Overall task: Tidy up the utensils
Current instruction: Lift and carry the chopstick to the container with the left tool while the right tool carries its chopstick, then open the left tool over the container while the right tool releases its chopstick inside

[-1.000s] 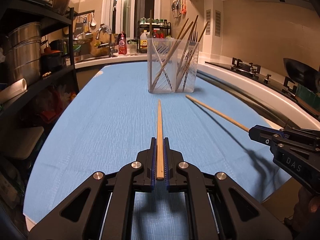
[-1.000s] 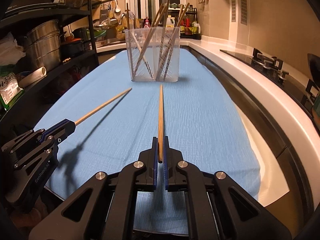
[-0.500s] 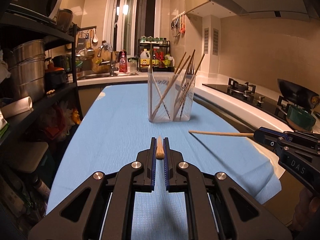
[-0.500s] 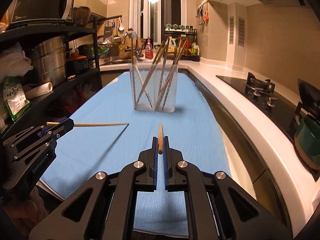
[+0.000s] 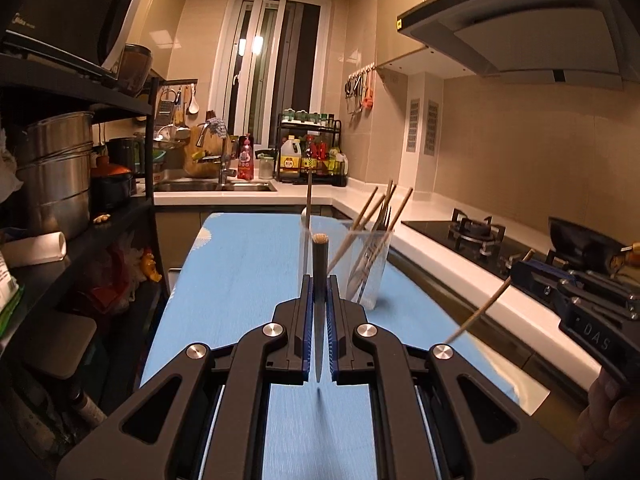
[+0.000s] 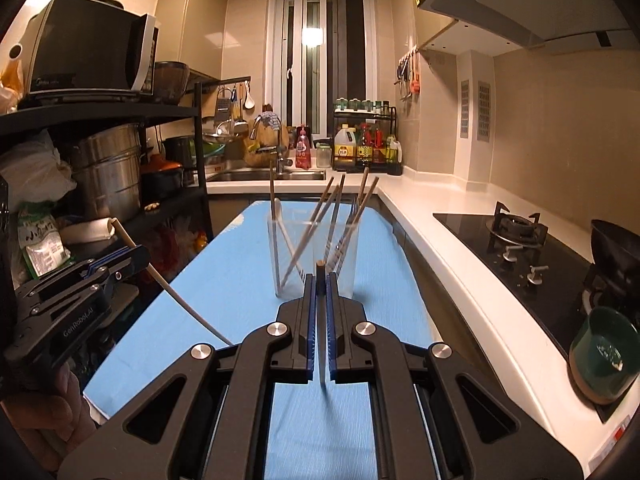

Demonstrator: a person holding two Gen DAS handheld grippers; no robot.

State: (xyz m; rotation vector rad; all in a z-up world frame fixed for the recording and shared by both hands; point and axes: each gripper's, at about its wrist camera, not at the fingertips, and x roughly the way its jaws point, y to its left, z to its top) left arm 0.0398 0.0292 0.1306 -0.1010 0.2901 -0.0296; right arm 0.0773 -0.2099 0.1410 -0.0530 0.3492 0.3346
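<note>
Now both tools are raised above the blue cloth (image 5: 248,264) that covers the table, each clamped on a single wooden chopstick. Seen from the left wrist, the left tool (image 5: 319,296) has its jaws drawn narrow around the left chopstick (image 5: 319,276), which stands nearly upright between the blue pads, its blunt end uppermost and its thin tip hanging below the jaws over the cloth. At the right edge of that view the right tool (image 5: 520,274) grips the right chopstick (image 5: 480,312), which slants down and toward the near left, clear of the cloth.

From the right wrist the same pairing reads in reverse: the right tool (image 6: 319,300) is closed tight on its chopstick (image 6: 319,276), blunt end up, while the left tool (image 6: 136,258) at the near left holds the other stick (image 6: 180,300) at a slant, a person's hand (image 6: 44,420) visible beneath it.

Just beyond both tools, in the middle of the cloth, stands a clear plastic utensil holder (image 6: 314,256), also plain in the left view (image 5: 372,264), with several chopsticks and metal utensils leaning inside it. A gas hob (image 6: 516,228) lies on the white counter to the right, with a green pot (image 6: 604,356) nearer along that side. A dark shelf rack (image 5: 80,216) with steel pots stands at left, and a sink (image 5: 212,186) sits at the far end.
</note>
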